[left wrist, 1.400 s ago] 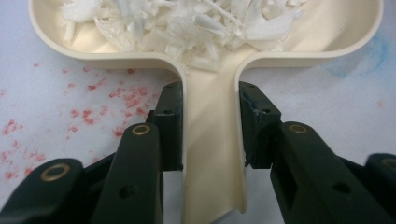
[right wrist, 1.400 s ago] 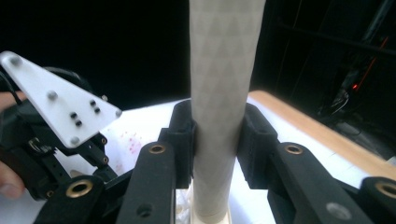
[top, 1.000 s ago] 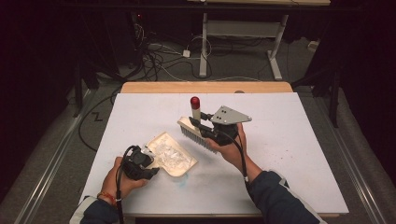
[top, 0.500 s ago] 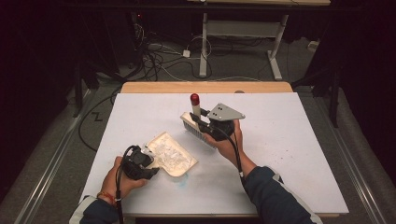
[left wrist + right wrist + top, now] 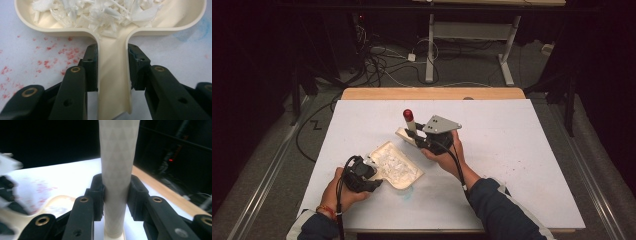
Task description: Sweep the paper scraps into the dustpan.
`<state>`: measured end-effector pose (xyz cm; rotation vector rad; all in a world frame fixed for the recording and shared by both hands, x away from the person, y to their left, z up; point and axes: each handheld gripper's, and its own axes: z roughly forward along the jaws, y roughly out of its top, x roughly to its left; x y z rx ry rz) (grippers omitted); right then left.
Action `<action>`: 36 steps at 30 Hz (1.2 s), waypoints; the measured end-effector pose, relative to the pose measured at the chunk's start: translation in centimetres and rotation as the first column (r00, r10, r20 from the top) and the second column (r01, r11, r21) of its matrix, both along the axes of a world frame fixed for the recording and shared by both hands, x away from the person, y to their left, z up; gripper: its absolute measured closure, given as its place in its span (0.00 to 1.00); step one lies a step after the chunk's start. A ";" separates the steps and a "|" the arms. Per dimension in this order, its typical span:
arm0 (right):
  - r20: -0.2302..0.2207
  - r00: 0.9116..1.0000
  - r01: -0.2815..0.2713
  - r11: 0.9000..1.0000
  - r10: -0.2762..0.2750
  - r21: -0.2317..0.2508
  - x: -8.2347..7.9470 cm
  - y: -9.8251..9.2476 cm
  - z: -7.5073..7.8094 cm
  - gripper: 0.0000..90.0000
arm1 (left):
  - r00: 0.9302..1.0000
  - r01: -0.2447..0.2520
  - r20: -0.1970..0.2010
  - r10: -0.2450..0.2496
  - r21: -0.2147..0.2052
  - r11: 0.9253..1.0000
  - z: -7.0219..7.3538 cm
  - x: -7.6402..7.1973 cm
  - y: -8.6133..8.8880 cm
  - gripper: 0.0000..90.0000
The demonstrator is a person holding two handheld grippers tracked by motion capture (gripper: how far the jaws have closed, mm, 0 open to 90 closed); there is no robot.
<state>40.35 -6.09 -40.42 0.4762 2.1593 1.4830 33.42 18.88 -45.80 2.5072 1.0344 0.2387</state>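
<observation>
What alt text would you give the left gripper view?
The left gripper is shut on the handle of a cream dustpan lying on a white table. White paper shreds fill the pan, and red specks dot the table beside it.

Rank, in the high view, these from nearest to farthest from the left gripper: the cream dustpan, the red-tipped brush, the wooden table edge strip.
1. The cream plastic dustpan full of white shreds, its handle gripped by the left gripper.
2. The cream brush with the red-tipped handle, farther up the table, held by the right gripper.
3. The light wooden strip along the far edge.
</observation>
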 end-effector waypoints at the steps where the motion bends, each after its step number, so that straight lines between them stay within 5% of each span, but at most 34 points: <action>1: -0.004 1.000 -0.021 1.000 0.021 0.000 -0.5 0.1 0.0 0.78 | 1.000 -0.001 0.001 0.001 -0.001 1.000 0.0 0.0 0.0 0.70; 10: -0.019 0.992 -0.125 0.992 0.126 0.025 -3.7 -0.6 1.3 0.78 | 1.000 -0.002 0.001 0.002 0.002 1.000 0.1 0.0 0.0 0.70; 22: -0.041 0.997 -0.058 0.995 0.061 0.079 -3.7 -4.3 2.6 0.78 | 1.000 -0.017 -0.005 0.017 -0.010 1.000 -0.1 -0.1 0.2 0.70; 36: -0.075 0.995 -0.062 0.998 0.063 0.017 -5.8 -7.2 1.9 0.78 | 1.000 -0.029 0.002 0.029 -0.001 1.000 0.0 -0.2 0.2 0.70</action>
